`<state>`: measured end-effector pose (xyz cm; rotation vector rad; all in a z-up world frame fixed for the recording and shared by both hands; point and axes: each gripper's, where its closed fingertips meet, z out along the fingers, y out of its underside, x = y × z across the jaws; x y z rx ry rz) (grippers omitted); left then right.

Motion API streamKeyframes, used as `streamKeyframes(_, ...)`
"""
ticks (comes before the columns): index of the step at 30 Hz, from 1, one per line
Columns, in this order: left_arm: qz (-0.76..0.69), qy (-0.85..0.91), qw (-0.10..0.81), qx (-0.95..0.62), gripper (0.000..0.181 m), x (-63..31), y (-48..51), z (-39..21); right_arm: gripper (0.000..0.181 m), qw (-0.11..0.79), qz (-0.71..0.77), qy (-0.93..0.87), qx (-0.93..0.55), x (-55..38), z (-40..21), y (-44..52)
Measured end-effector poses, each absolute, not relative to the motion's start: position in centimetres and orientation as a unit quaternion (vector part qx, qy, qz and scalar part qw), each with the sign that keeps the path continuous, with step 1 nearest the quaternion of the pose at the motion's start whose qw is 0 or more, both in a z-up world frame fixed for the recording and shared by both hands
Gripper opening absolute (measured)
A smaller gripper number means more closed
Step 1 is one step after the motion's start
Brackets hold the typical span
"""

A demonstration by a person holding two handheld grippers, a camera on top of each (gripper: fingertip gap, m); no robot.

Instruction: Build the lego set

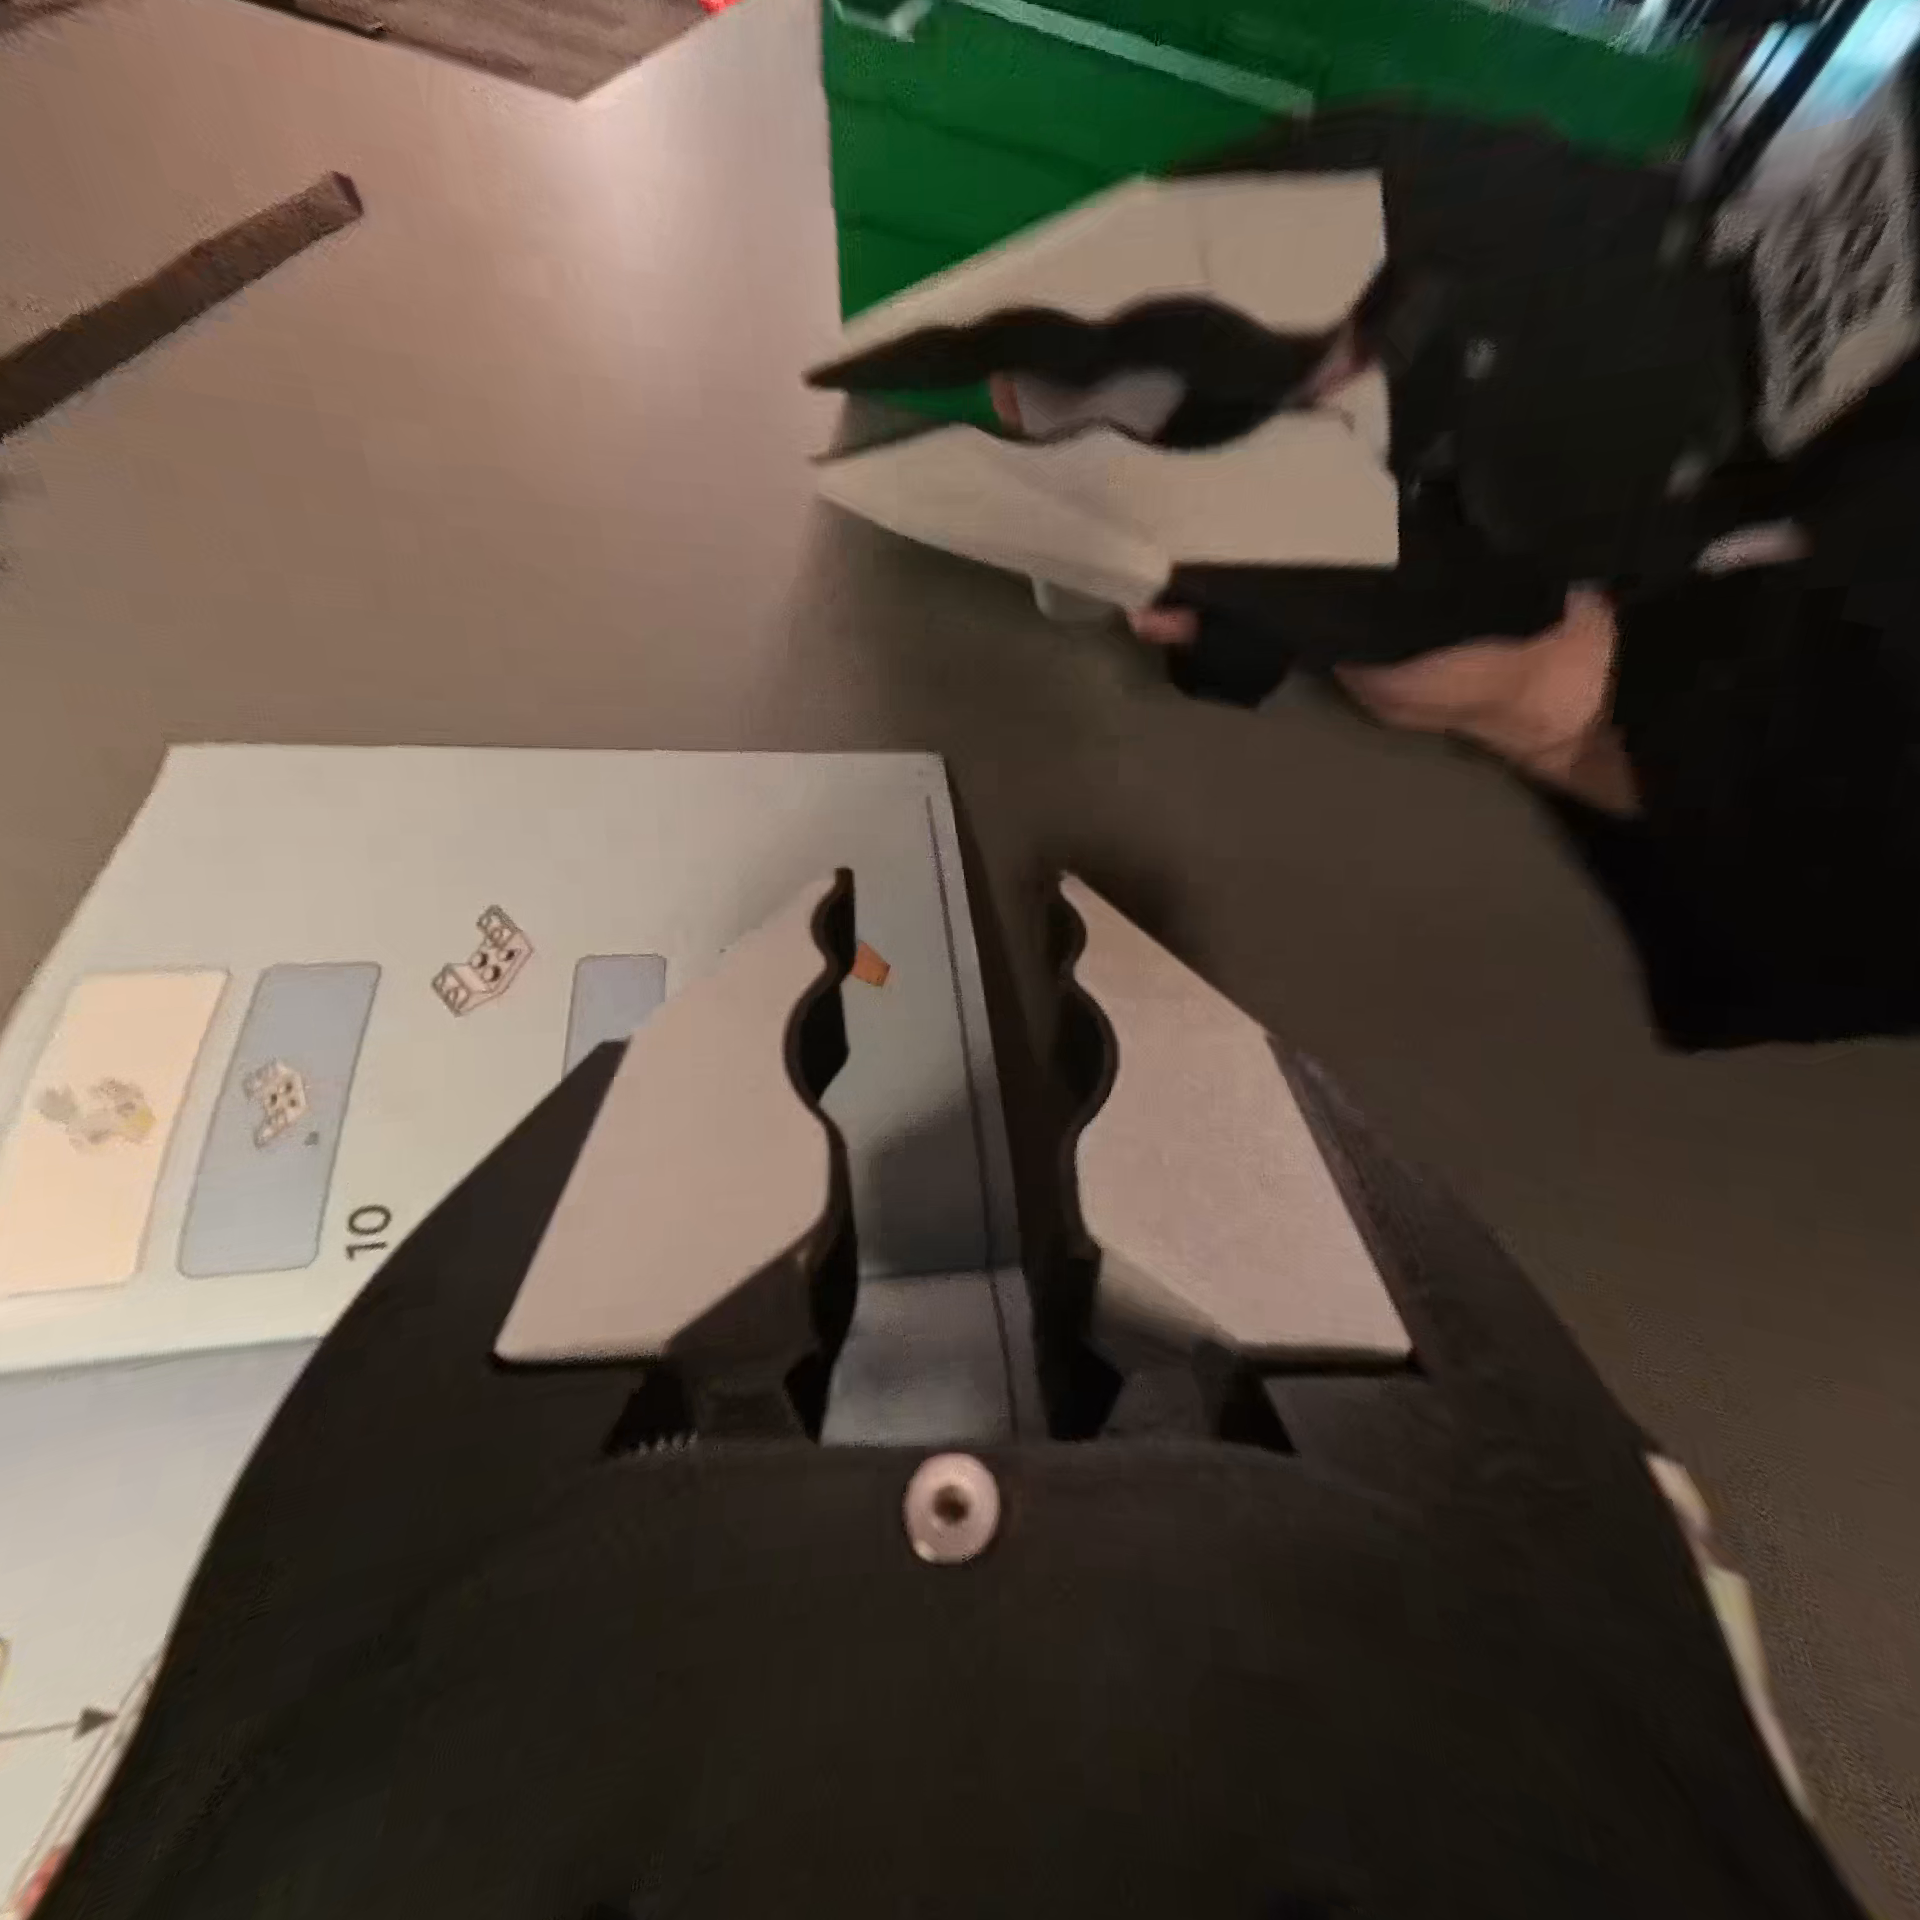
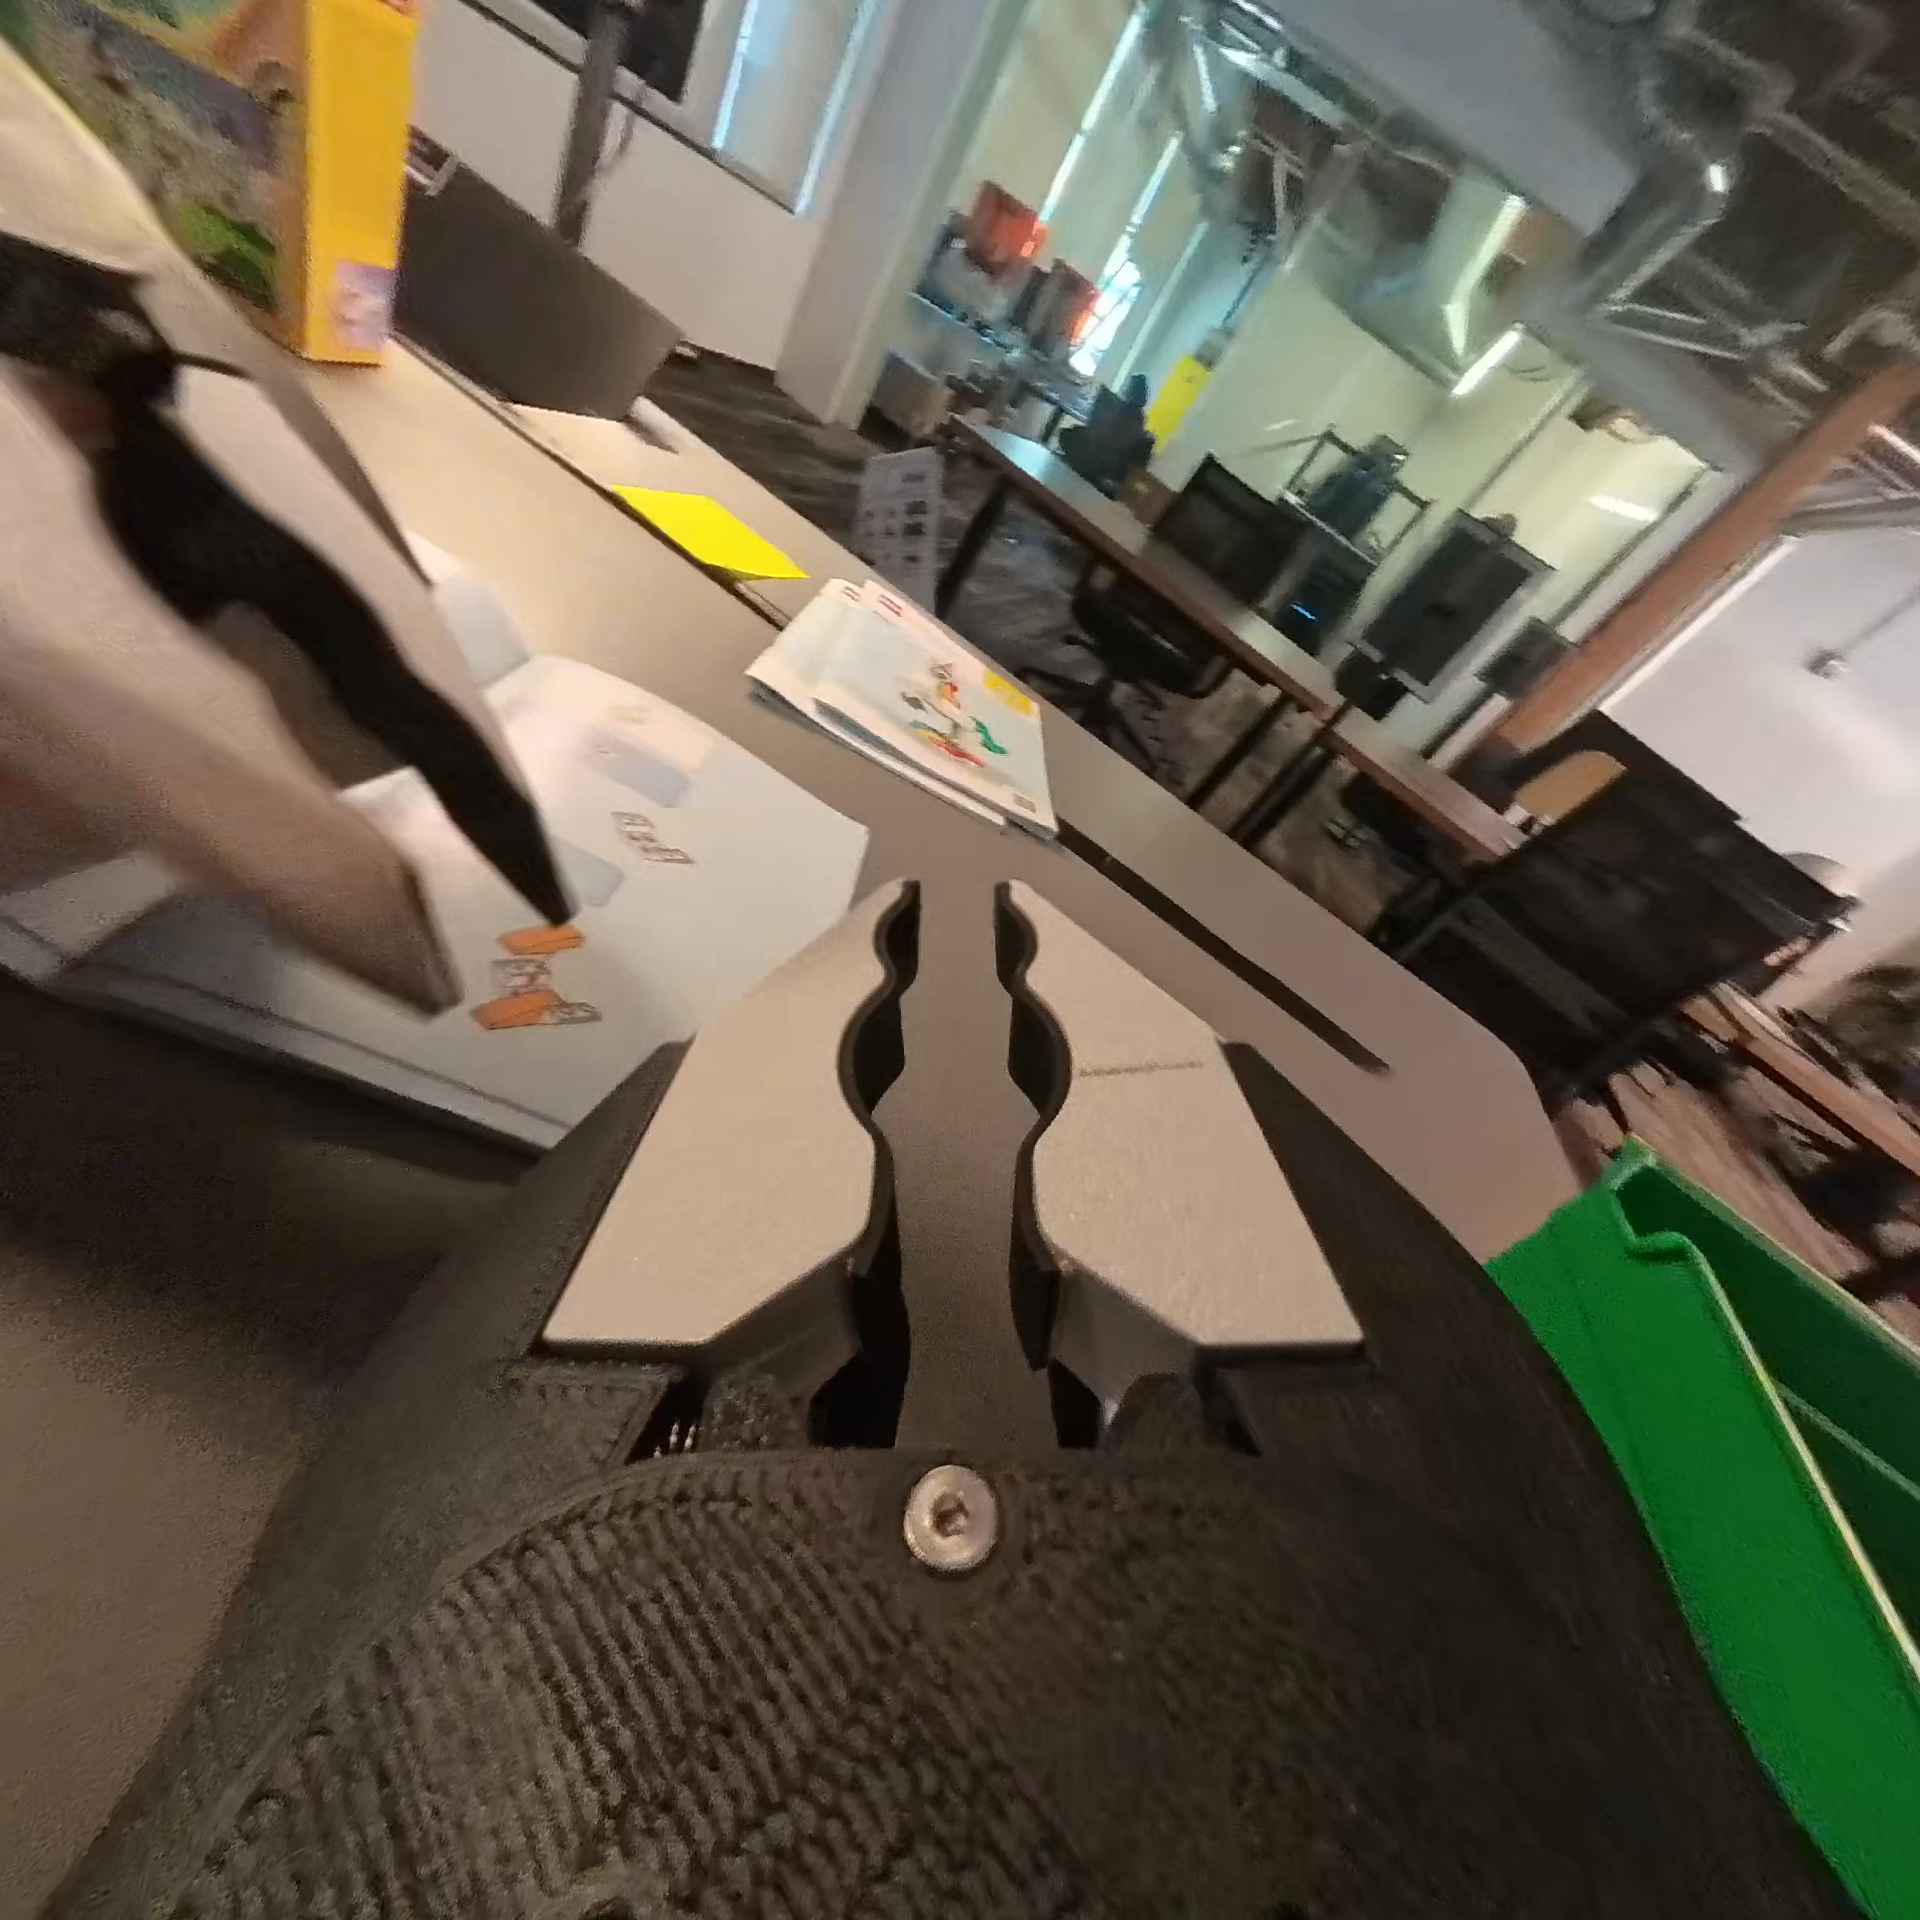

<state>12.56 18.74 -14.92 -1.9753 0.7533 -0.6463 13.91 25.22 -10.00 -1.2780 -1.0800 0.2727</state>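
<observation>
My left gripper (image 1: 951, 894) is open and empty, low over the right edge of an open instruction booklet (image 1: 520, 862) on the grey table (image 1: 520, 520). A small orange piece (image 1: 871, 966) shows on the page just beyond my left finger; I cannot tell whether it is a brick or print. The right wrist view shows the left gripper (image 2: 499, 956), blurred, with its tips at orange and white pieces (image 2: 540, 940) on the booklet (image 2: 748, 831). My right gripper (image 2: 956, 894) is slightly open and empty above the table (image 2: 1195, 935). It also shows at upper right in the left wrist view (image 1: 821, 416).
A green bin (image 1: 987, 156) stands behind the right gripper and shows at the right edge of the right wrist view (image 2: 1714, 1403). A second booklet (image 2: 914, 717), a yellow sheet (image 2: 707, 530) and a yellow box (image 2: 343, 177) lie farther along. A hand (image 1: 1507, 707) holds the right gripper. My right fingertips sit around 8 cm from my left ones.
</observation>
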Motion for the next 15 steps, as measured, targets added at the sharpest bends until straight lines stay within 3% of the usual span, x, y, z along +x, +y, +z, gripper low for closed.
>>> streamKeyframes(7,-0.155,0.366,0.420,-0.816,0.039,13.1,18.6,-17.3,0.012,0.666,0.118,-0.473,-0.564,13.9,-9.9,25.3)
streamKeyframes(15,-0.155,0.337,0.396,-0.840,0.022,12.5,19.1,-18.1,0.012,0.665,0.119,-0.474,-0.565,13.9,-9.9,25.3)
